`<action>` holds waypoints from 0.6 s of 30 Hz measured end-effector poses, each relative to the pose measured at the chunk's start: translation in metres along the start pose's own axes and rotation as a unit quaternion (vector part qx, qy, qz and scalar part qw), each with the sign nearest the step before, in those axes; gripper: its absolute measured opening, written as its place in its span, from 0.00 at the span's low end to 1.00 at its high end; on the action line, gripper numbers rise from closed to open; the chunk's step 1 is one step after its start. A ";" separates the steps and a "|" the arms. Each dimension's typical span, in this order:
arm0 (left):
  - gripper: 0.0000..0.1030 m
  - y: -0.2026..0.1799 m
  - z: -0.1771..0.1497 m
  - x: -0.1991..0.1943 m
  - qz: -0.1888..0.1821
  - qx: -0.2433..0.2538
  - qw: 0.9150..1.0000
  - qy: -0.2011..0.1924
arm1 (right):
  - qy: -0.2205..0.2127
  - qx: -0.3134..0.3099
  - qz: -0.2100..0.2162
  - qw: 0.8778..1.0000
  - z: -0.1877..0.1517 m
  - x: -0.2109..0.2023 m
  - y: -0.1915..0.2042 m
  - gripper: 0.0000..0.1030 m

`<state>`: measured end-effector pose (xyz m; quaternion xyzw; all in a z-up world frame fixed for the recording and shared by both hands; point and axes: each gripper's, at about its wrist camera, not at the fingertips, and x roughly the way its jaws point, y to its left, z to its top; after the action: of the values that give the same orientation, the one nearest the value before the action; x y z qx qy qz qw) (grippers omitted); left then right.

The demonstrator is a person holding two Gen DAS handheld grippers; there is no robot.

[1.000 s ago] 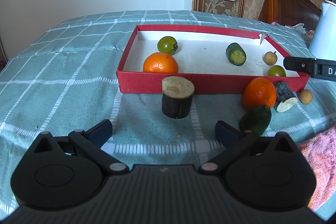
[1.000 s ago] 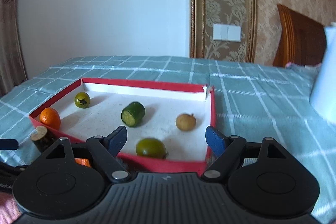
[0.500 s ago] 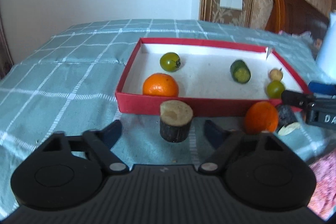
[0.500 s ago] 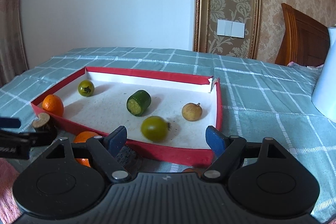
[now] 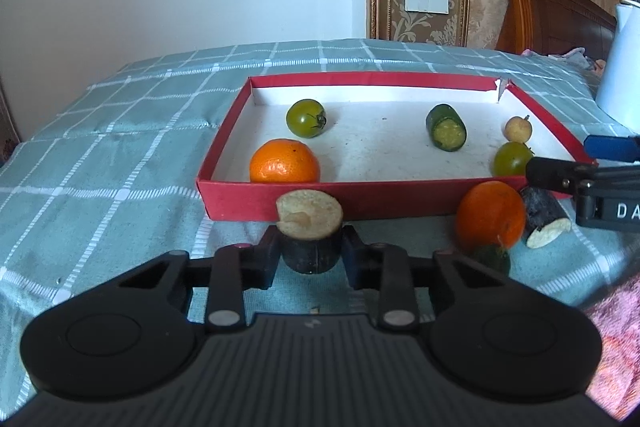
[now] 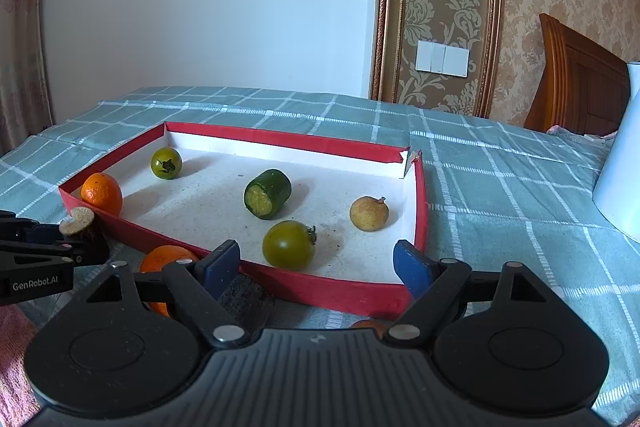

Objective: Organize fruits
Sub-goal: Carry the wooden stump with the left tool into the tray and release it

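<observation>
A red tray [image 5: 224,131] with a white floor holds an orange [image 5: 284,161], two green tomatoes [image 5: 306,118], a cucumber piece [image 5: 445,127] and a small tan fruit [image 5: 518,129]. My left gripper [image 5: 310,253] is shut on a dark sugarcane stub [image 5: 310,231] standing on the cloth in front of the tray. Another orange [image 5: 490,215], a second dark stub [image 5: 544,217] and a green fruit [image 5: 492,257] lie at the tray's front right. My right gripper [image 6: 318,263] is open and empty above the tray's [image 6: 420,187] near edge.
The table has a teal checked cloth [image 5: 100,167]. A white jug [image 5: 620,67] stands at the far right. A pink towel [image 5: 616,339] lies at the near right. A wooden headboard [image 6: 576,79] and a wall stand behind.
My left gripper has moved forward and closed on the sugarcane stub. My right gripper has drawn back a little from the tray, and the green tomato it let go has settled on the tray floor.
</observation>
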<state>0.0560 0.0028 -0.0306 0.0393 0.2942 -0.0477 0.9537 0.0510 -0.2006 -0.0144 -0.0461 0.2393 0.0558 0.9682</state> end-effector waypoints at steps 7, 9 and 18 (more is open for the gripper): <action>0.29 -0.002 0.006 -0.013 -0.020 -0.001 1.000 -0.003 | -0.001 0.001 0.000 1.000 0.000 0.000 0.000 0.82; 0.29 -0.004 0.011 -0.019 -0.026 0.003 1.000 -0.012 | -0.001 0.001 0.000 1.000 0.000 0.000 -0.001 0.82; 0.29 -0.012 0.029 -0.015 -0.030 0.010 0.999 -0.021 | -0.002 0.002 -0.003 1.000 0.001 -0.001 0.000 0.82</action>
<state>0.0586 -0.0107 0.0006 0.0392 0.2746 -0.0804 0.9574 0.0507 -0.2007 -0.0131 -0.0446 0.2372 0.0524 0.9690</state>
